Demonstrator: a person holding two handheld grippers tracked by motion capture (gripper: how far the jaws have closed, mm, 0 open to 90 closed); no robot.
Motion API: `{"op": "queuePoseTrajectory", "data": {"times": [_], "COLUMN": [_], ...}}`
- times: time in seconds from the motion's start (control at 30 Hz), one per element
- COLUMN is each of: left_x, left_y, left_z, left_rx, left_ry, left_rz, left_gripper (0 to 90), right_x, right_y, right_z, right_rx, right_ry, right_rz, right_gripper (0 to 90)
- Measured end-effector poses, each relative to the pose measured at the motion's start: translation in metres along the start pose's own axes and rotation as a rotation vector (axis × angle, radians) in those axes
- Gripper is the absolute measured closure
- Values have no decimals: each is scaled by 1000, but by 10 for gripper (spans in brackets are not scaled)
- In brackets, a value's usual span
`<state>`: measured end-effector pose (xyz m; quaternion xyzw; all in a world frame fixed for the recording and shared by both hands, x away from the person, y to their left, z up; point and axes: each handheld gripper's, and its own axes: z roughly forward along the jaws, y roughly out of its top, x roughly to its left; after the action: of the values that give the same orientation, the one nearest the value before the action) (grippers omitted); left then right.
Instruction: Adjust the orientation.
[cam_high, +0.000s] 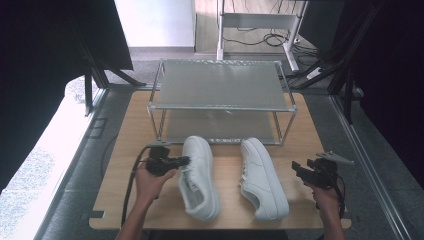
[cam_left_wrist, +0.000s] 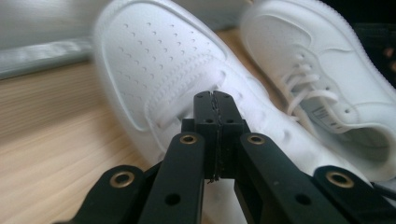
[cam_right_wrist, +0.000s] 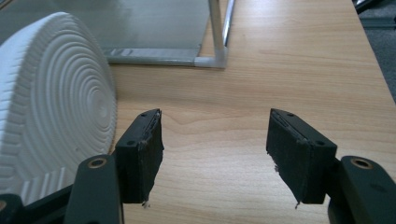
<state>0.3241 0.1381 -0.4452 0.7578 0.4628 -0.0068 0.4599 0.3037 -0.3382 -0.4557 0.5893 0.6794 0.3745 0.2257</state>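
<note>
— Where are the shoes, seen from the grippers?

— The left gripper has its jaws pressed flat together with nothing between them; their tips sit right at the side of the left shoe, at about the lace area; in the left gripper view that white shoe rises straight ahead of the shut jaws, and whether the tips touch it or hang just short I cannot tell.

— And the other shoe?

— The right shoe lies farther on past the first one, beyond the left jaws and apart from them; both stand on the wooden bench, toes toward the metal rack.

— The right side?

— The right gripper holds its jaws wide apart, empty, bare bench between them; the ribbed white sole of the right shoe stands just outside the left-hand jaw in the right gripper view; a corner leg of the rack stands ahead of the jaws, farther off.
</note>
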Motion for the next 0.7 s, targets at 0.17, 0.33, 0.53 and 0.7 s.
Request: {"op": "queuePoseTrajectory", "data": {"times": [0.17,0.33,0.53,0.7], "left_x": [-16,-24,-36,-51], "left_y": [16,20,16,1], "left_z": [33,33,11,6], "left_rx": [59,65,16,9], "left_ry": [-15,-13,-42,-85], "left_rz": [38,62,93,111], "left_gripper": [900,900,898,898], "right_x": [-3,-6,-8,-6], "right_y": [-2,-2,-2,-2], "right_z": [1,-2,-5,-4], "right_rx": [6,-1,-12,-2], "right_ry": [-6,-6,-11,-9], "right_rz": [0,8,17,10], "right_gripper": [360,360,361,360]}}
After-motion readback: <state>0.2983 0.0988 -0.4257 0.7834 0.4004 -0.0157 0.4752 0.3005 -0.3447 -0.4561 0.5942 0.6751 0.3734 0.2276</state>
